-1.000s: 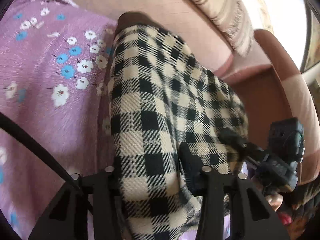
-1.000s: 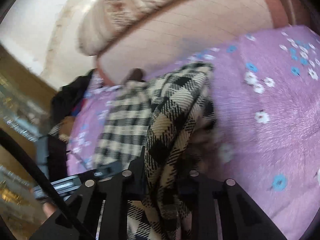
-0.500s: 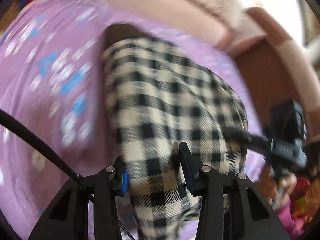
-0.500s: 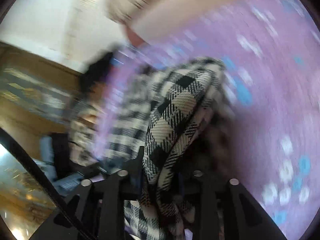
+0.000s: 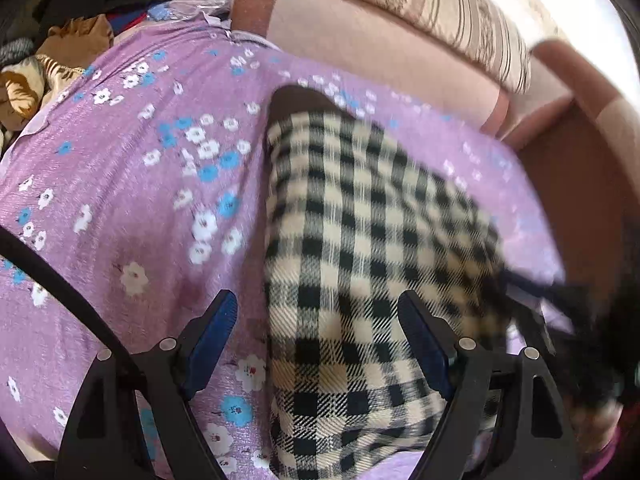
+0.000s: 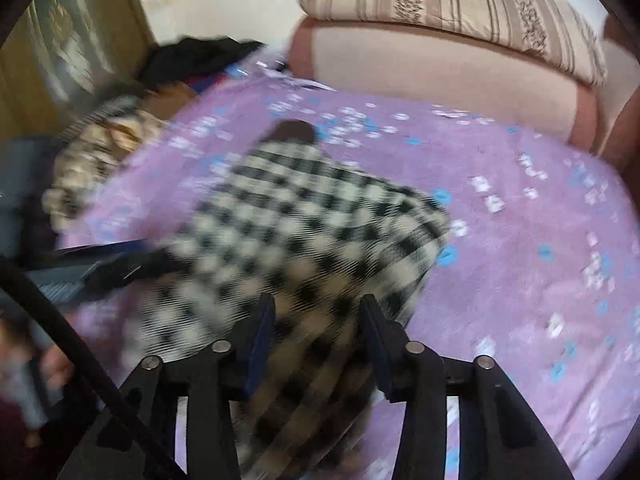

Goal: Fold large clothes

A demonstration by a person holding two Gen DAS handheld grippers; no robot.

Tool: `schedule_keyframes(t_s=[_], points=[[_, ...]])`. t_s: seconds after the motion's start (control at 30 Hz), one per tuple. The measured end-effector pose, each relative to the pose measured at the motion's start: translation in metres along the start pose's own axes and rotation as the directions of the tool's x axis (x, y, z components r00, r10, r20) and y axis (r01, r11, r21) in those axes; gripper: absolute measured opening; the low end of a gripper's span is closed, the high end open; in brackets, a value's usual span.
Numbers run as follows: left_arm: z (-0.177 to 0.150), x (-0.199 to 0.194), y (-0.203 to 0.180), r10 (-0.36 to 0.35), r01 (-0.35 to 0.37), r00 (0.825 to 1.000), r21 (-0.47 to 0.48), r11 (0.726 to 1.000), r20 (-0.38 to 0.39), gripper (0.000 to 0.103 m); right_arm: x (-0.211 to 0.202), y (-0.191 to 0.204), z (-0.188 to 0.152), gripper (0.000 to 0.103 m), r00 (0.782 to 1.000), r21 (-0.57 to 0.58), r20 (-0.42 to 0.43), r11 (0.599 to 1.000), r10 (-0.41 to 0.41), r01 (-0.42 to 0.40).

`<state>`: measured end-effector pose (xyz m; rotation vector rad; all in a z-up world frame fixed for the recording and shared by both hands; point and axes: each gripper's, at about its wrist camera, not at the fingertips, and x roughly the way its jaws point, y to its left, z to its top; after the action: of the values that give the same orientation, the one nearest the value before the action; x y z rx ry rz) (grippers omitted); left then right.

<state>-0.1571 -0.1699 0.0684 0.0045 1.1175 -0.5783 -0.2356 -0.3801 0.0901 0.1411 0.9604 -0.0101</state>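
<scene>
Your left gripper (image 5: 316, 332) stands wide apart, its jaws having just opened; the checked garment (image 5: 360, 248) lies partly in the gap, but neither blue pad presses on it. The left pad sits clear of the cloth's edge, over the purple floral sheet (image 5: 120, 184).

Your right gripper (image 6: 318, 332) has also just been opening. The garment's near end runs between its fingers, and the picture is blurred there, yet a gap shows on each side of the cloth, so you are no longer clamping it.

The garment (image 6: 300, 220) lies folded in a long strip on the sheet (image 6: 540, 280), its dark brown end pointing towards the pink sofa back (image 6: 440, 64), with the near end under both of your grippers. A striped cushion (image 6: 460, 4) rests on top of the sofa back. A heap of other clothes (image 5: 72, 32) sits at the sheet's far left corner, well apart from the garment.
</scene>
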Motion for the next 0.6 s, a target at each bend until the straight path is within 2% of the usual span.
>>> schedule_keyframes(t_s=[0.07,0.1,0.17,0.2,0.3,0.33,0.37,0.43,0.5,0.6], points=[[-0.007,0.014,0.004,0.040,-0.039,0.999,0.007,0.999,-0.022,0.082,0.040,-0.018,0.007,0.033,0.991,-0.005,-0.051,0.993,-0.120,0.120],[-0.007,0.023,0.005,0.043,-0.043,0.999,0.007,0.999,-0.024,0.083,0.054,-0.029,0.007,0.032,0.987,0.023,-0.077,0.990,-0.138,0.140],[-0.010,0.030,0.009,0.039,-0.039,0.999,-0.014,0.999,-0.014,0.090,0.068,-0.047,0.009,0.032,0.990,0.095,-0.084,0.988,-0.116,0.124],[-0.010,0.031,0.010,0.040,-0.040,0.999,-0.022,0.999,-0.008,0.090,0.068,-0.052,0.010,0.032,0.992,0.116,-0.075,0.987,-0.101,0.109],[-0.009,0.032,0.004,0.075,-0.075,0.997,0.020,0.997,0.024,0.091,0.051,-0.050,0.010,0.035,0.995,0.130,-0.063,0.987,-0.082,0.090],[-0.010,0.031,0.002,0.087,-0.088,0.996,0.031,0.996,0.037,0.091,0.041,-0.047,0.009,0.038,0.996,0.142,-0.063,0.987,-0.071,0.079],[-0.011,0.030,-0.001,0.095,-0.097,0.994,0.037,0.995,0.047,0.091,0.030,-0.045,0.005,0.046,0.997,0.154,-0.061,0.986,-0.054,0.062],[-0.012,0.028,-0.005,0.103,-0.106,0.993,0.043,0.993,0.056,0.091,0.006,-0.034,-0.005,0.052,0.999,0.146,-0.031,0.989,-0.015,0.020],[-0.013,0.025,-0.008,0.114,-0.118,0.991,0.049,0.992,0.068,0.091,-0.007,-0.012,-0.015,0.052,1.000,0.110,-0.014,0.994,0.006,-0.005],[-0.015,0.022,-0.007,0.128,-0.132,0.988,0.044,0.990,0.081,0.091,-0.012,0.006,-0.036,0.052,0.999,0.065,-0.034,0.998,0.018,-0.015]])
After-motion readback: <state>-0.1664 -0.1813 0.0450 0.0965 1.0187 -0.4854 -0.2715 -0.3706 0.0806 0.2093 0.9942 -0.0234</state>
